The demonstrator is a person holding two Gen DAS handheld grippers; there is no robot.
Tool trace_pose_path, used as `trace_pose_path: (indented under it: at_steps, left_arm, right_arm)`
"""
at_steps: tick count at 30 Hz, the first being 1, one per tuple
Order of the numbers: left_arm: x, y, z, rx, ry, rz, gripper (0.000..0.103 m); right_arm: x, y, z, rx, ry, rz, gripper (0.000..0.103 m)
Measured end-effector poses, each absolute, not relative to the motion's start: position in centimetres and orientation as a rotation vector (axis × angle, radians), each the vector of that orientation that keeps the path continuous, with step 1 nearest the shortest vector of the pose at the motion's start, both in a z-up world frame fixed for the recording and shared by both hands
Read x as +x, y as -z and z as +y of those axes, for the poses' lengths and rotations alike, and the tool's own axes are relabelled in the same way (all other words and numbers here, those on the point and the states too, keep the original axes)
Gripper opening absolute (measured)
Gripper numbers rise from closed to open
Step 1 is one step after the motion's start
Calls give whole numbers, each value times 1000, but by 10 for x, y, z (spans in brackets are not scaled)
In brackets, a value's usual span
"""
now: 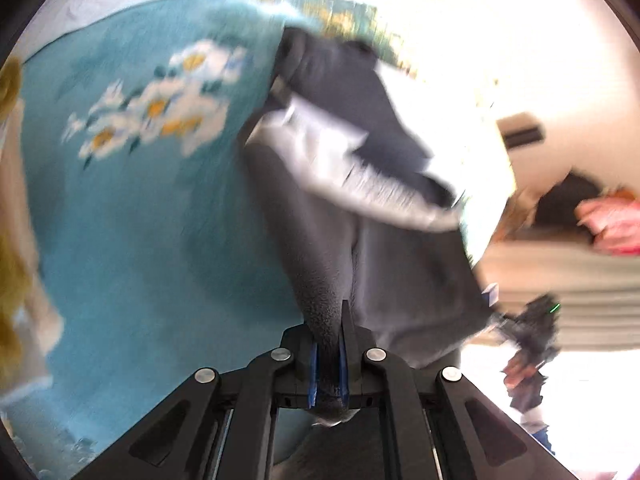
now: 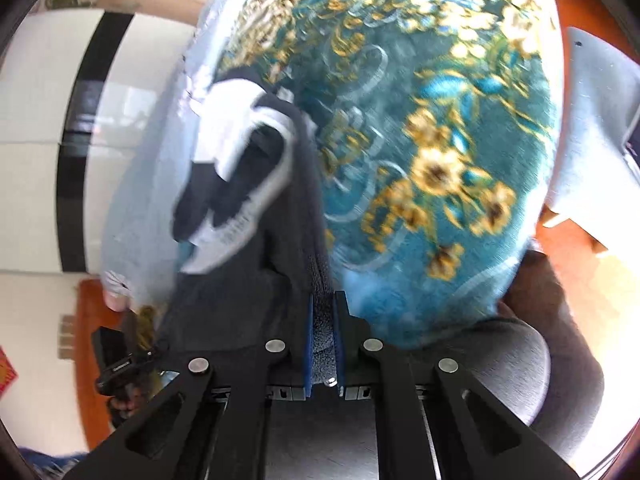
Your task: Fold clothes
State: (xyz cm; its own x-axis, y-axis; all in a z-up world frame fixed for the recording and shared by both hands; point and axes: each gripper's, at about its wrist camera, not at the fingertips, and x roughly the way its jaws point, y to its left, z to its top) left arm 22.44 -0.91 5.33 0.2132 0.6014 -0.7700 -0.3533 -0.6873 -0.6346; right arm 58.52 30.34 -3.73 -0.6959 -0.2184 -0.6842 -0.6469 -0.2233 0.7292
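1. The left gripper point(image 1: 329, 354) was clenched on a fold of the dark grey garment point(image 1: 384, 264), low in the frame's centre.
2. The right gripper point(image 2: 323, 344) pinched the same garment point(image 2: 256, 280) (white trim blurred) at lower centre.
3. It hung over the teal floral blanket point(image 1: 152, 220), filling the frame's left.

The right gripper point(image 2: 323, 316) is closed on a fold of the dark garment point(image 2: 256, 264), whose white-trimmed part hangs toward 10 o'clock, over the teal flowered blanket point(image 2: 432, 168) at 1 o'clock.
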Motion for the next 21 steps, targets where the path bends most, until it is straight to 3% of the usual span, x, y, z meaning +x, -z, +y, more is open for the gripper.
trace_pose_path:
  at_steps: [8,16,21]
  left_arm:
    - [159,-70,40,-1650,-1628,-508,8]
    - [54,-16,84,-1798,-1524,-921,9]
    - [28,10,99,-1881,-1450,-1107,13]
  right_arm:
    - [541,15,366,-677,-2014,1946,9]
    - [467,9,456,-582,-1848,1969,9]
    - [432,8,484,-625,-1791,1940,9]
